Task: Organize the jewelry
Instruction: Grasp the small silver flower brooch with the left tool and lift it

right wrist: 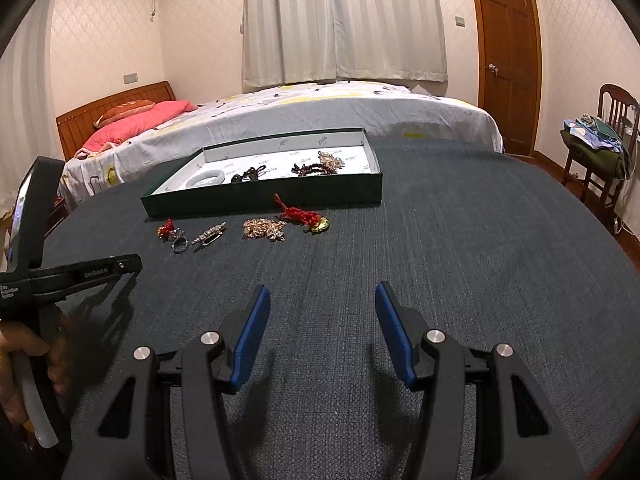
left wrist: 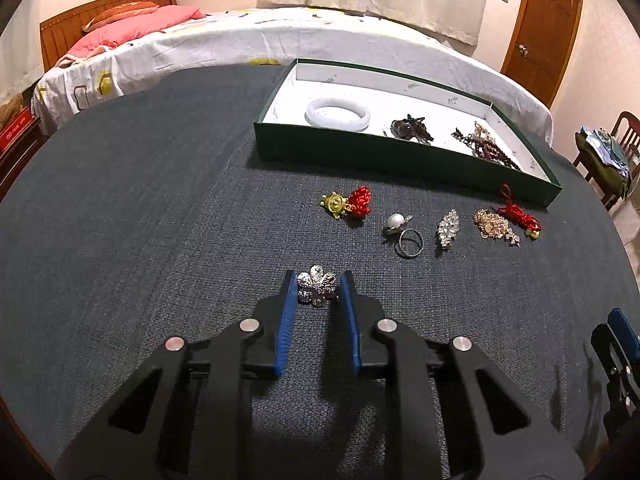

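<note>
Your left gripper (left wrist: 319, 280) has its blue fingers (left wrist: 289, 304) drawn in on either side of the silver flower brooch (left wrist: 316, 289), which sits on the dark counter (left wrist: 140, 220); the pads look to be touching its petals, though you cannot be sure how firmly they press. Your right gripper (right wrist: 320, 294) hovers over bare counter with its fingers standing apart and nothing between them. Beyond the brooch lies a loose row of pieces: a gold charm with a red knot (left wrist: 347, 203), a pearl ring (left wrist: 402, 232), a crystal clip (left wrist: 447, 227), a heap of gold chain (left wrist: 491, 223) and a red cord ornament (left wrist: 518, 214). Behind that row sits the green tray (left wrist: 320, 148), its white floor carrying a pale bangle (left wrist: 338, 114), a dark hair piece (left wrist: 412, 128) and a beaded string (left wrist: 486, 144). Your hand (right wrist: 24, 360) shows at the left edge of the right wrist view, wrapped around the other gripper's handle.
</note>
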{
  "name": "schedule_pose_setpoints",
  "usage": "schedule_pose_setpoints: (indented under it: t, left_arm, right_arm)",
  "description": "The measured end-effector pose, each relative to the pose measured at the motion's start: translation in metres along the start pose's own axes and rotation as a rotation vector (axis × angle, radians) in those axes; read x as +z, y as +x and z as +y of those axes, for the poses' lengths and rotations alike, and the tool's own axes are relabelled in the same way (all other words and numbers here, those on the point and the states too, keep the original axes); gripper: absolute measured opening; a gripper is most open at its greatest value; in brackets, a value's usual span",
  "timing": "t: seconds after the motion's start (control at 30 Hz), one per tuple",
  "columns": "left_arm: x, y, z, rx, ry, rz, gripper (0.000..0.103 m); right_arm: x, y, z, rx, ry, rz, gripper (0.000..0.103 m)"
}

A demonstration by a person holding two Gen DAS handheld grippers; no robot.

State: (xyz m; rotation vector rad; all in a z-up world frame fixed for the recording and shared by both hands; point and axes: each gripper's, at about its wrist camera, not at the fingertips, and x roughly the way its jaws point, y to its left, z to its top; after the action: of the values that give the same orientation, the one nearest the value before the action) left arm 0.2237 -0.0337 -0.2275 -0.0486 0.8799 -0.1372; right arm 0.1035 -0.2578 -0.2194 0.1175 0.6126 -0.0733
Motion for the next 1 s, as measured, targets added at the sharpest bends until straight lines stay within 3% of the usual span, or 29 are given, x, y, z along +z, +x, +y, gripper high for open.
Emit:
schedule_pose_setpoints:
  t: [0.2, 0.23, 1.0]
  left_arm:
    - [0.0005, -0.0032, -0.0011, 0.004, 0.001, -0.017, 0.018]
    - [0.0005, -0.0040, -0.0012, 0.005, 0.003, -0.021, 0.012]
    - [-0.0005, -0.0099, 0.0035, -0.012, 0.005, -0.045, 0.007]
  right_arm:
    - [-0.0010, 0.0002, -0.0003, -0.004, 0.001, 0.006, 0.054]
    - [-0.0005, 0.0006, 0.0000, -0.004, 0.000, 0.006, 0.054]
    - [-0.0013, 0.0008, 0.0001, -0.005, 0.002, 0.006, 0.054]
